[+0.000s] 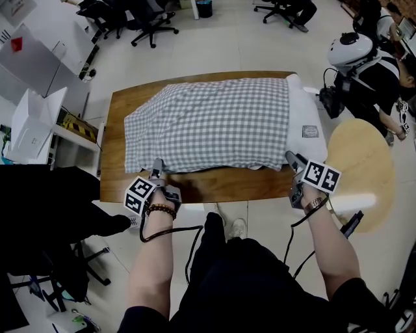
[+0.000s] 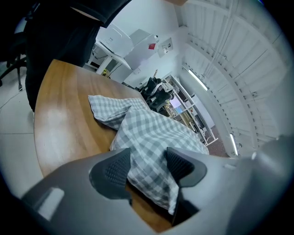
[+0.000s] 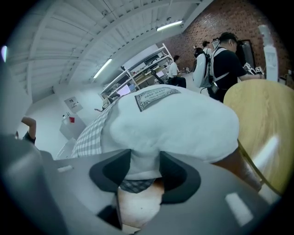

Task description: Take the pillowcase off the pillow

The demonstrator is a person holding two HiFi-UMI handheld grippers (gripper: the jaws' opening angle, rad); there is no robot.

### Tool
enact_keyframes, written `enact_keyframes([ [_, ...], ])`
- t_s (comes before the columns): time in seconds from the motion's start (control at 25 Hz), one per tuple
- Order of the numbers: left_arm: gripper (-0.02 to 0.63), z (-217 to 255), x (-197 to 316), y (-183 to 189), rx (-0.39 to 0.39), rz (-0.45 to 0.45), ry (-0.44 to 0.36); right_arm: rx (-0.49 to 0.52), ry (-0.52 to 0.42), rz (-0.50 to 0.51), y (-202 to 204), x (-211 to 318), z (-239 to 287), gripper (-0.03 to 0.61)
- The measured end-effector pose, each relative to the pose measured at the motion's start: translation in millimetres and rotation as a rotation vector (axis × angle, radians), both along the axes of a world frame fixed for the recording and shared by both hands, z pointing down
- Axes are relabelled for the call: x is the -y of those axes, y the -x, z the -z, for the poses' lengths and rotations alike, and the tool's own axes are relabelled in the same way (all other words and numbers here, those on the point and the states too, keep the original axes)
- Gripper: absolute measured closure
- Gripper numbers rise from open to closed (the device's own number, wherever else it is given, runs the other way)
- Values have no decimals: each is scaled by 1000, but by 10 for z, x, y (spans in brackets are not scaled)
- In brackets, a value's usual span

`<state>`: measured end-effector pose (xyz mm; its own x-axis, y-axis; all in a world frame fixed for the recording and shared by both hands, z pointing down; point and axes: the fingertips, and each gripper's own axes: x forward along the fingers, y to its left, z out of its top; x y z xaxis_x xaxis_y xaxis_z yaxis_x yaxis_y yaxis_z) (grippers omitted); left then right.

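Note:
A pillow in a grey-and-white checked pillowcase (image 1: 208, 123) lies across the wooden table (image 1: 221, 185). Its bare white end (image 1: 304, 110), which carries a small label (image 1: 310, 131), sticks out of the case on the right. My left gripper (image 1: 156, 170) is at the case's near left corner. In the left gripper view it (image 2: 146, 165) stands open with checked cloth (image 2: 151, 133) lying between the jaws. My right gripper (image 1: 290, 158) is at the pillow's near right corner. In the right gripper view it (image 3: 144, 170) is shut on the white pillow (image 3: 174, 119), with a strip of checked cloth just below.
A round pale wooden table (image 1: 361, 169) stands close to the right of the pillow's bare end. People (image 1: 374, 71) stand beyond it at the upper right. Office chairs (image 1: 149, 19) are at the back, and a white cabinet (image 1: 32, 123) and a dark shape (image 1: 45, 195) at the left.

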<state>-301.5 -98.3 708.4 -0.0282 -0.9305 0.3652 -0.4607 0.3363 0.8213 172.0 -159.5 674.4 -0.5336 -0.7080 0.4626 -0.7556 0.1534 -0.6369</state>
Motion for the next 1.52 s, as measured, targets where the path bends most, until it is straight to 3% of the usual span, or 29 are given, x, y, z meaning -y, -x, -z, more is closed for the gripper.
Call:
enact_keyframes([
  [0.28, 496, 73, 164, -126, 44, -61, -12, -49, -24, 38, 45, 112, 2, 555],
  [0.52, 591, 323, 167, -140, 192, -106, -9, -113, -88, 48, 13, 126, 173, 566],
  [0.8, 603, 553, 148, 27, 253, -93, -41, -184, -160, 22, -34, 92, 343, 569],
  [1.52, 603, 834, -5, 159, 186, -50, -129, -193, -245, -45, -325, -8, 781, 571],
])
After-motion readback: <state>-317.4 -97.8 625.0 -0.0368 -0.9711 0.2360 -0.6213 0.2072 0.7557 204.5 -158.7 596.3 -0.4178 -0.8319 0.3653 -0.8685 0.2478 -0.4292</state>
